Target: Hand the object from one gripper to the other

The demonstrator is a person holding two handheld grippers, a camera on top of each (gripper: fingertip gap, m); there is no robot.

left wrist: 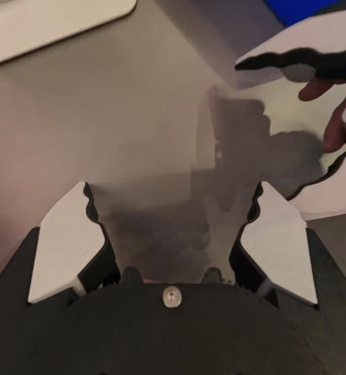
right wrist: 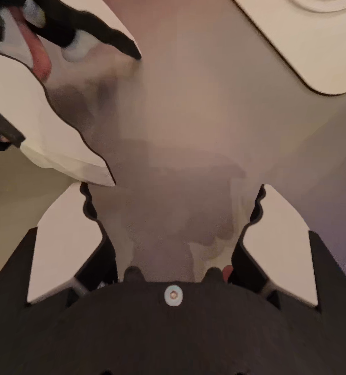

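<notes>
grey tabletop (left wrist: 87, 121) under both grippers. left gripper (left wrist: 173, 183) jaws spread wide, nothing between. right gripper (right wrist: 172, 185) likewise released, bare. pale mat (right wrist: 310, 50) far. task object's whereabouts: cannot tell, views blurred.

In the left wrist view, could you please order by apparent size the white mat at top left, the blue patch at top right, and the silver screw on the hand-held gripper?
1. White mat, largest, though cut off by the frame.
2. Blue patch, also cut off.
3. Silver screw, smallest, despite sitting nearest the camera.
</notes>
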